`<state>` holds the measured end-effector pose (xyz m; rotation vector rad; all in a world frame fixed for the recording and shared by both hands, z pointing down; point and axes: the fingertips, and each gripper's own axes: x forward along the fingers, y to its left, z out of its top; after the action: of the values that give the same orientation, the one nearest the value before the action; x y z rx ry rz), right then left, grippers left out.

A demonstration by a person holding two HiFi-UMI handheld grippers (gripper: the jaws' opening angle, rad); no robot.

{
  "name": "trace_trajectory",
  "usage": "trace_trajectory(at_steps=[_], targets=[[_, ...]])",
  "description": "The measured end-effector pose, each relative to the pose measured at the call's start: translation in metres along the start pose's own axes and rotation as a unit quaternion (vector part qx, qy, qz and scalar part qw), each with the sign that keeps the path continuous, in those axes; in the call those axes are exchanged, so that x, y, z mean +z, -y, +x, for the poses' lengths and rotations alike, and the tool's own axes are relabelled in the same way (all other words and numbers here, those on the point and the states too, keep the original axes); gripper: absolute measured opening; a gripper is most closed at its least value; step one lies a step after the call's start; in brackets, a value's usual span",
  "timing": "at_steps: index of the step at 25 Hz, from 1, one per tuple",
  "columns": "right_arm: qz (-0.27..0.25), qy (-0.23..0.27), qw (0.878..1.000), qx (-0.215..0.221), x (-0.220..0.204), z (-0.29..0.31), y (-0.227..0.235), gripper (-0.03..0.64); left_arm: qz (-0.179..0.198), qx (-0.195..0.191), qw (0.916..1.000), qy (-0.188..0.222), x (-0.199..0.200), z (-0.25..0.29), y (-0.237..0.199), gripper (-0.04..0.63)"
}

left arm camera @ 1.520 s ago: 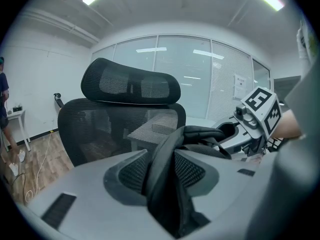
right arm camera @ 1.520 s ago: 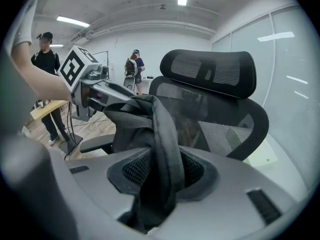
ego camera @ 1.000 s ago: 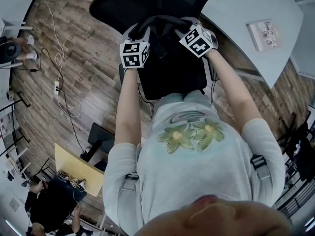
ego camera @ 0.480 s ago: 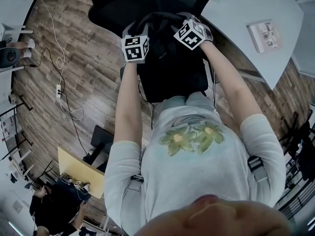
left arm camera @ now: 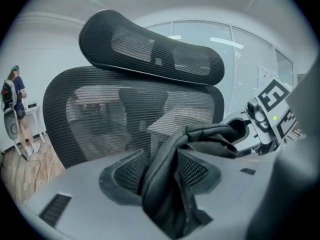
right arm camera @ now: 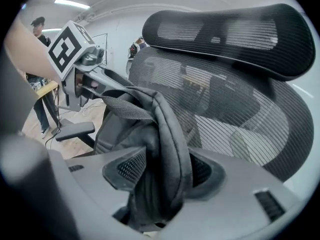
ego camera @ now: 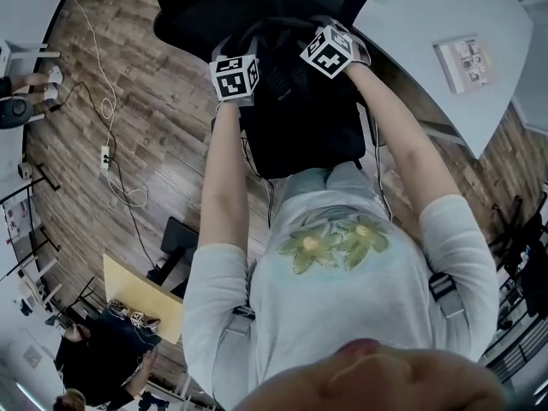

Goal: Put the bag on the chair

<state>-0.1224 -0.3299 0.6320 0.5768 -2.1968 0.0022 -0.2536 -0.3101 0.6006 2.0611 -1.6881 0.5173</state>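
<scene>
Straight ahead of the person stood the chair (ego camera: 257, 2), its mesh back upright beyond the seat. On that seat the bag (ego camera: 300, 122) appeared to rest against the back. It stood upright, its long axis running up toward the claws, so it lay directly beneath them and equally near each. A strap (left arm camera: 200, 134) rose from it into the left claw (left arm camera: 157, 171), and strap likewise filled the right claw (right arm camera: 162, 171). Both claws' jaws were opening, the pads touching the strap on either side. Letting go would likely call for a straight lift, clear of the loops.
</scene>
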Motion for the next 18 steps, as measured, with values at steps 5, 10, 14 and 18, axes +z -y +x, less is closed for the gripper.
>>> trace_trajectory(at_steps=[5,10,14,18], targets=[[0.037,0.004,0.999,0.009,-0.002,-0.015,0.005,0.266,-0.079,0.001,0.9968,-0.004,-0.008,-0.012,-0.011,0.282],[0.03,0.019,0.999,0.009,-0.002,-0.041,0.005,0.305,-0.044,0.023,0.9987,0.008,-0.005,-0.036,-0.014,0.284],[0.044,0.046,0.998,-0.002,0.001,-0.067,0.009,0.307,-0.048,0.01,0.9983,0.032,0.003,-0.06,-0.003,0.252],[0.069,0.086,0.994,-0.008,0.015,-0.102,0.003,0.307,-0.038,-0.004,0.9976,0.059,0.015,-0.089,0.022,0.164]])
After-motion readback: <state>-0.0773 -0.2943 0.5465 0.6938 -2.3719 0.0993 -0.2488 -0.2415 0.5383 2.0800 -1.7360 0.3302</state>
